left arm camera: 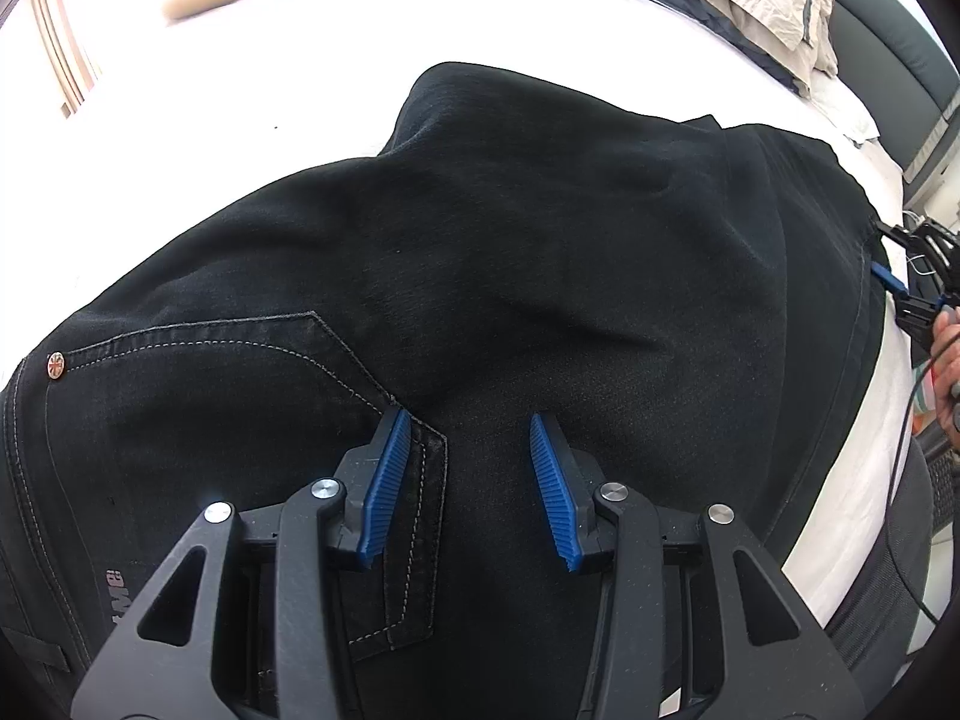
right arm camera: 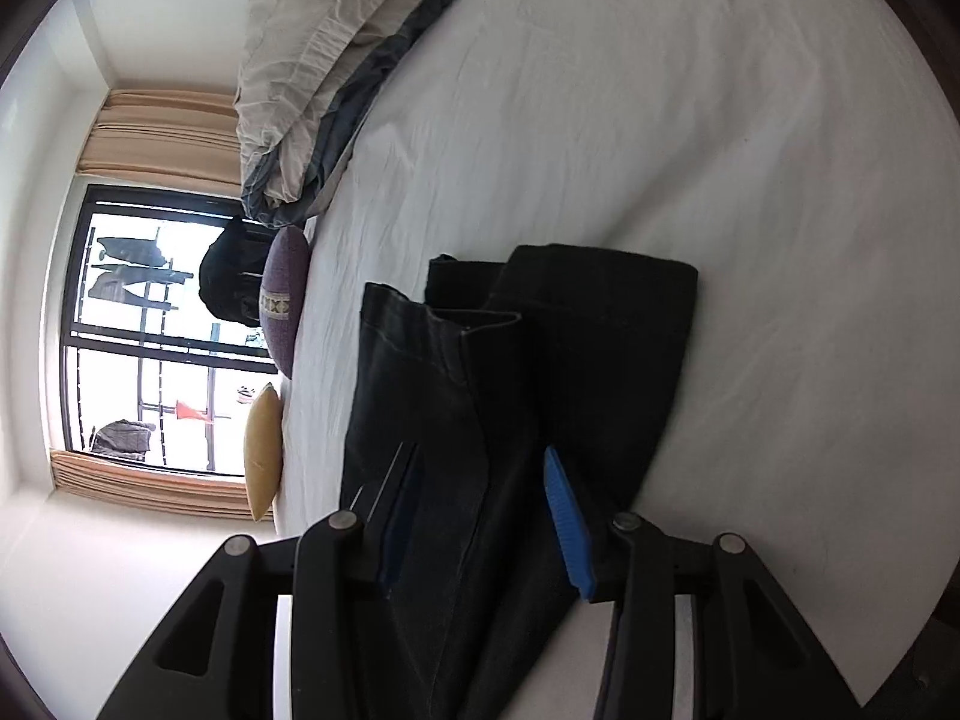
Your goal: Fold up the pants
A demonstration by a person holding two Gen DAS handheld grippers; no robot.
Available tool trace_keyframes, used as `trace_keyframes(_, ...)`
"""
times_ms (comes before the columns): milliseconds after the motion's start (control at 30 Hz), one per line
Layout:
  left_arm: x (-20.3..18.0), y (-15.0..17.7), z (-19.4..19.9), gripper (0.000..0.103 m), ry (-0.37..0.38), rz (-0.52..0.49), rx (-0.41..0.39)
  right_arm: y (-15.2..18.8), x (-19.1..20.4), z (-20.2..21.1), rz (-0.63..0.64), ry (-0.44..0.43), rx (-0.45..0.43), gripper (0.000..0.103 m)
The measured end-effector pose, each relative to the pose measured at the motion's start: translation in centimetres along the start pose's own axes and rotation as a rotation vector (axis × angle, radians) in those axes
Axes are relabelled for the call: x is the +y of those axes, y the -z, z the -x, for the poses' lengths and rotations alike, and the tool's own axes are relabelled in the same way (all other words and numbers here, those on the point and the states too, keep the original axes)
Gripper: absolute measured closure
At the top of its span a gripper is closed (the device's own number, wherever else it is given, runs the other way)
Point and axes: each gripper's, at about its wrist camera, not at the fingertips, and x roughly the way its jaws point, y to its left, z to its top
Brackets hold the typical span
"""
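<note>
Black jeans [left arm camera: 480, 252] folded on white bed [left arm camera: 210, 120]; left gripper [left arm camera: 471, 480] spread above back pocket [left arm camera: 240, 420], right gripper [right arm camera: 480, 516] spread, straddling hem.

One pair of black jeans [left arm camera: 540, 252] on one white-sheeted bed [right arm camera: 690, 120]. Two grippers: left gripper [left arm camera: 471, 438], right gripper [right arm camera: 480, 480]. Two cushions: one purple cushion [right arm camera: 283, 300], one yellow cushion [right arm camera: 263, 450]. One crumpled beige duvet [right arm camera: 300, 60]. One window [right arm camera: 150, 330].
</note>
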Motion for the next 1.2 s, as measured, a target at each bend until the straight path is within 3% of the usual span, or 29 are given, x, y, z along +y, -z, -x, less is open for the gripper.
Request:
trace_keyframes(200, -0.1, 0.0, 0.0, 0.063, -0.004, 0.0, -0.002, -0.8, -0.4, -1.1, -0.037, -0.058, -0.005, 0.063)
trace_keyframes(233, -0.1, 0.0, 0.0, 0.062, -0.004, 0.0, -0.003, -1.0, -0.3, -1.4, -0.032, -0.067, 0.001, 0.075)
trace_keyframes(333, -0.1, 0.0, 0.0, 0.063, -0.004, 0.0, -0.003, -1.3, 0.3, -1.4, -0.004, -0.068, 0.006, 0.093)
trace_keyframes(633, 0.0, 0.1, 0.2, 0.061, 0.003, 0.01, -0.008, -0.8, 3.9, 4.5, 0.112, -0.115, -0.133, 0.097)
trace_keyframes(700, -0.1, 0.1, 0.2, 0.061, 0.002, 0.007, -0.007, -0.5, 3.1, 5.3, 0.101, -0.105, -0.144, 0.097)
trace_keyframes(800, -0.1, 0.0, 0.1, 0.06, -0.003, 0.002, -0.003, -0.7, 0.3, 4.1, 0.063, -0.023, -0.12, 0.097)
trace_keyframes(867, -0.2, 0.0, 0.1, 0.06, -0.007, -0.003, -0.002, -0.8, -2.0, 2.7, 0.014, 0.029, -0.07, 0.097)
trace_keyframes(967, -0.2, 0.0, 0.1, 0.06, -0.005, -0.006, -0.002, -0.9, -2.7, 2.4, 0.032, 0.038, -0.022, 0.096)
trace_keyframes(1067, -0.3, -0.1, 0.1, 0.06, -0.007, -0.009, 0.0, -1.6, -1.6, 4.1, 0.077, 0.127, -0.002, 0.082)
trace_keyframes(1100, -0.3, -0.1, 0.1, 0.06, -0.009, -0.009, 0.0, -2.1, -1.0, 5.1, 0.118, 0.161, -0.028, 0.072)
trace_keyframes(1133, -0.4, -0.2, 0.1, 0.06, -0.012, -0.01, 0.0, -2.8, -0.4, 6.1, 0.158, 0.174, -0.06, 0.061)
trace_keyframes(1200, -0.5, -0.2, 0.2, 0.06, -0.017, -0.014, -0.002, -4.9, 0.6, 7.1, 0.206, 0.146, -0.08, 0.055)
